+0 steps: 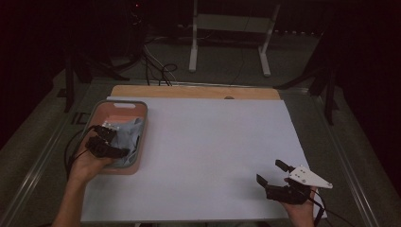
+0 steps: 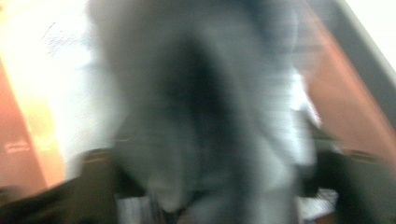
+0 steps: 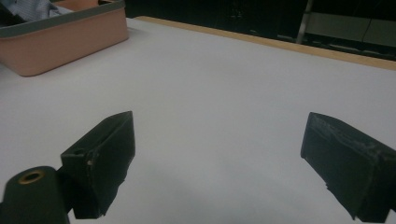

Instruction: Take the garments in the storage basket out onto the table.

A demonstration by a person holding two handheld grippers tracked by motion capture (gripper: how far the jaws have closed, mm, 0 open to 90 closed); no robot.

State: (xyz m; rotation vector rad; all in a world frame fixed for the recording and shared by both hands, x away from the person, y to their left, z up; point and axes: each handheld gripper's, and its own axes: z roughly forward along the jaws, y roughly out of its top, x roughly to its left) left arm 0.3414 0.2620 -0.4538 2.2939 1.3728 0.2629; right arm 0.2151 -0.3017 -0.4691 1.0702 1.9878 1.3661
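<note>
A grey-blue cloth (image 1: 128, 135) lies bunched in a pink bin with a grey rim (image 1: 124, 105) at the table's left. My left gripper (image 1: 116, 142) reaches down into the bin onto the cloth. In the blurred left gripper view the cloth (image 2: 205, 116) bulks up between the two dark jaws; whether the pads press it I cannot tell. My right gripper (image 1: 270, 172) is held near the front right of the white sheet, open, jaws wide with nothing between them (image 3: 219, 130). The bin (image 3: 65, 42) and cloth (image 3: 28, 9) show at the far left of the right gripper view.
A white sheet (image 1: 213, 151) covers the table, with a wooden strip (image 1: 194, 92) along its far edge. Beyond the table stand a white frame's legs (image 1: 193, 47) and cables (image 1: 161, 71) on the floor. Metal rails run along both sides.
</note>
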